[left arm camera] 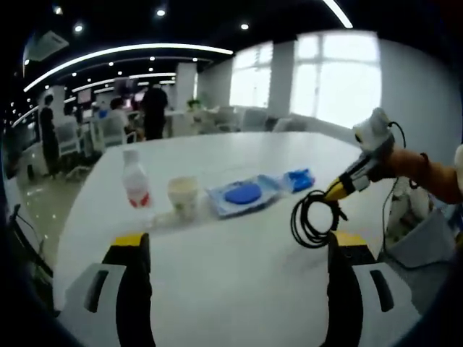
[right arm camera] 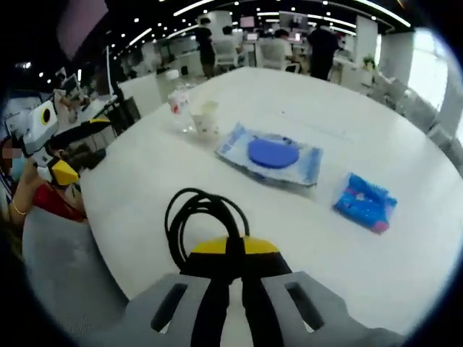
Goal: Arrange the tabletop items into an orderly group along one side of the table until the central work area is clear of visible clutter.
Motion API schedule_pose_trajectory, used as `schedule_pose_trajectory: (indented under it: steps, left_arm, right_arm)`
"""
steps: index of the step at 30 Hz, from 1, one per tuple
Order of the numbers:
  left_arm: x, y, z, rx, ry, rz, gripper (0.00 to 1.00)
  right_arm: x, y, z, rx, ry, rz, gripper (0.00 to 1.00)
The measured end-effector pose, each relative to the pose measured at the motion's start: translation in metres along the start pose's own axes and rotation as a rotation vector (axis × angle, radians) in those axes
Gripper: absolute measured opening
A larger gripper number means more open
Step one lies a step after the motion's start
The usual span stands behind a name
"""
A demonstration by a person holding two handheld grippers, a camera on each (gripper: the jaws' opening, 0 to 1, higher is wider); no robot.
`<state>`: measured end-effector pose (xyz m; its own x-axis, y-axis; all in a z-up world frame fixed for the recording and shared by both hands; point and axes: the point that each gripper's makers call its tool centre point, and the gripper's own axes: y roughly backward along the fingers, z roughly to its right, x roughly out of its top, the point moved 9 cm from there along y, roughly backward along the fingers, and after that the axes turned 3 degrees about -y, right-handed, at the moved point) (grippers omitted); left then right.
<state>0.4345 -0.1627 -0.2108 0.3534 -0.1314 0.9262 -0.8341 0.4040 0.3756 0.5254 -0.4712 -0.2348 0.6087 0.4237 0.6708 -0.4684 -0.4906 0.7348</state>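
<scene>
You work at a white bench point(right arm camera: 376, 289) in an open office with people in the background; your right gripper point(right arm camera: 233, 254) is clenched on a coiled black cable point(right arm camera: 199, 217), lifted above the near edge; your left gripper point(left arm camera: 235, 249) hangs released, jaws wide. A loose loop could snag or sweep the other items as you carry it; the cup point(left arm camera: 183, 196) and bottle point(left arm camera: 135, 182) look light enough to topple. I cannot tell what either holds. The flat wipes pack point(right arm camera: 271, 155) and blue packet point(right arm camera: 365, 202) lie mid-bench.
</scene>
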Motion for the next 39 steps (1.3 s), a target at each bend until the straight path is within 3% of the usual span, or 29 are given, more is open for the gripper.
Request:
schedule_pose_trajectory:
  steps: [23,39]
  left_arm:
    - [-0.004,-0.005,-0.006,0.015,-0.004,-0.032,0.99]
    - [-0.008,-0.009,-0.007,0.011,-0.011,-0.057,0.98]
  right_arm:
    - [0.004,-0.009,0.070,-0.058,-0.126,-0.017,0.03]
    - [-0.001,-0.029,0.097,-0.067,-0.142,-0.080,0.04]
